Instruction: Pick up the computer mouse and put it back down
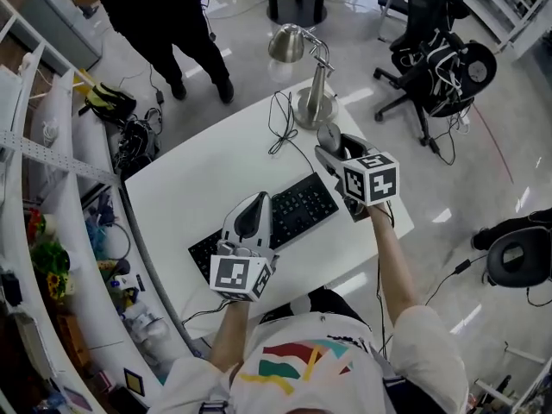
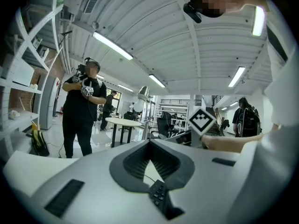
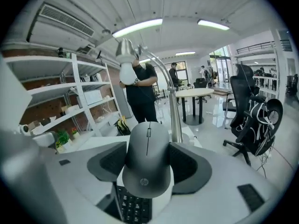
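Far left: white shelving (image 1: 39, 145) curving along the edge of the worktop (image 1: 207, 179). Upper left, on the floor: standing person (image 1: 172, 15) in dark clothing. Left claw (image 1: 255, 203): held over the left half of the keyboard (image 1: 297, 210), jaws together, nothing between them. Centre: black keyboard lying diagonally on the white worktop. Desk lamp (image 1: 312, 84) upright near the far edge, with a cable trailing toward the keyboard. Right claw (image 1: 335, 151): clamped on the computer mouse (image 3: 146, 160), one pad against each side. Computer mouse: held clear of the worktop, just in front of the lamp base and beyond the keyboard's right end, scroll wheel pointing away from the holder. Far right, on the floor: black office chair (image 1: 435, 54).
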Available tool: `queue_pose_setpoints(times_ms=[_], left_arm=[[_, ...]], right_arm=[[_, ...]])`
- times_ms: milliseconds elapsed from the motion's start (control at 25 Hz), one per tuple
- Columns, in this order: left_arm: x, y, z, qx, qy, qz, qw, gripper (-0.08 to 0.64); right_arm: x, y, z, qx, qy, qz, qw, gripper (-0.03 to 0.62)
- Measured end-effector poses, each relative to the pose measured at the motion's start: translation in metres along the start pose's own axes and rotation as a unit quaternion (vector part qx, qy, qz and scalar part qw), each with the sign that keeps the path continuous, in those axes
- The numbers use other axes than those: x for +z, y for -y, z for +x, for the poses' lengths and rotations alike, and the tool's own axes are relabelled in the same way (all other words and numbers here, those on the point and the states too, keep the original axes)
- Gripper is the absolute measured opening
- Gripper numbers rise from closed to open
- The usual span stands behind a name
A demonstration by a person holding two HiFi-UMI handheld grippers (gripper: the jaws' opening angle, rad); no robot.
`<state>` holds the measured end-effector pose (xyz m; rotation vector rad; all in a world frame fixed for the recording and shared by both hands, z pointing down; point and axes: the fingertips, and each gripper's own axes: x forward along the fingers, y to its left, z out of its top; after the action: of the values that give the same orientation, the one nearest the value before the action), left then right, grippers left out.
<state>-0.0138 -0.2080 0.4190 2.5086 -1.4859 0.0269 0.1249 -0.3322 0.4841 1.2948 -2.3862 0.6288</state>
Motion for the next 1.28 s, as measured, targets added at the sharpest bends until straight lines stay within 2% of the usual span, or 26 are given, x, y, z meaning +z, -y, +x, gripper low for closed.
queue_pose_setpoints(times_ms=[240, 440, 600, 1080, 1280], left_arm=[[0.052, -0.006, -0.029, 0.024, 0.049, 0.017, 0.9984, 0.044], [0.081, 0.004, -0.062, 0.025, 0.08, 0.015, 0.9963, 0.044], [0.092, 0.008, -0.076, 0.019, 0.097, 0.026, 0.9947, 0.044], [0.1, 0.021, -0.091, 0.008, 0.115, 0.021, 0.9931, 0.044], [0.098, 0.028, -0.093, 0.014, 0.103, 0.055, 0.9931, 0.044]], right_arm=[[0.051, -0.056, -0.087, 0.014, 0.108, 0.001, 0.994, 0.298], [0.066, -0.103, -0.148, 0.033, 0.15, -0.013, 0.988, 0.298], [0.068, -0.127, -0.177, 0.045, 0.187, -0.025, 0.981, 0.298], [0.051, -0.153, -0.215, 0.049, 0.197, -0.023, 0.979, 0.298], [0.05, -0.159, -0.223, 0.054, 0.202, -0.025, 0.978, 0.298]])
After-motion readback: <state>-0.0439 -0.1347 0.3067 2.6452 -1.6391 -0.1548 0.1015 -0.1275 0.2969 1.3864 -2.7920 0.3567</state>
